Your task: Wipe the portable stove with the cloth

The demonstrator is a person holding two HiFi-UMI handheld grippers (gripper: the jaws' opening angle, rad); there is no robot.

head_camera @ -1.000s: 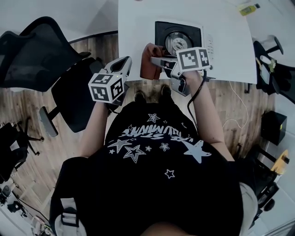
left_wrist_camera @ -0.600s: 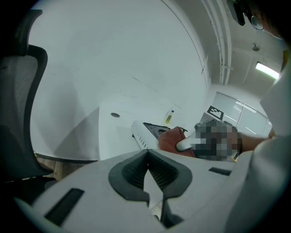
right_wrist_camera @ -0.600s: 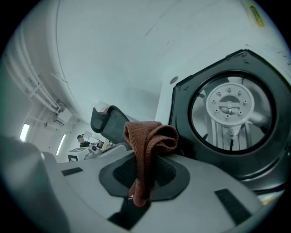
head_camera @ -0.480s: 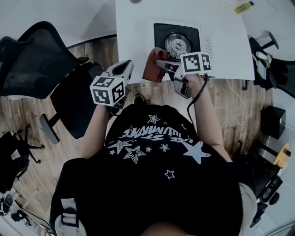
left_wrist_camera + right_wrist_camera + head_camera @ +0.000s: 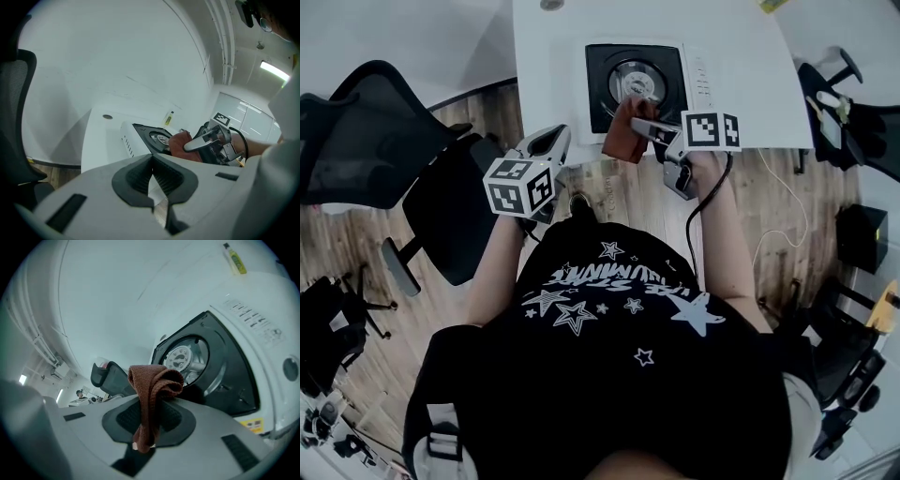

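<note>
- Head view: both forearms reach forward toward the white table (image 5: 553, 56). The left gripper (image 5: 549, 142) is held left of the portable stove (image 5: 699, 82), over the table's near edge. The right gripper (image 5: 643, 127) is at the stove's near edge, with the brown cloth (image 5: 623, 139) hanging from it against the black top. Only this view shows the black chair (image 5: 366, 122) far left. The lettering on the person's shirt cannot be read.
- Left gripper view: the left gripper (image 5: 151, 163) has its jaws pressed together with nothing between them. Beyond them the stove (image 5: 129, 138) shows its vented white side, with the cloth (image 5: 179, 143) and the right gripper (image 5: 206, 140) at its right.
- Right gripper view: the right gripper (image 5: 147, 420) is clamped on a folded strip of cloth (image 5: 152, 387), which bunches up just in front of the stove (image 5: 229, 376) and its round burner (image 5: 185, 357). There is a yellow sticker (image 5: 253, 425), its print too small to read. A yellow bottle (image 5: 234, 259) lies far off on the table.
</note>
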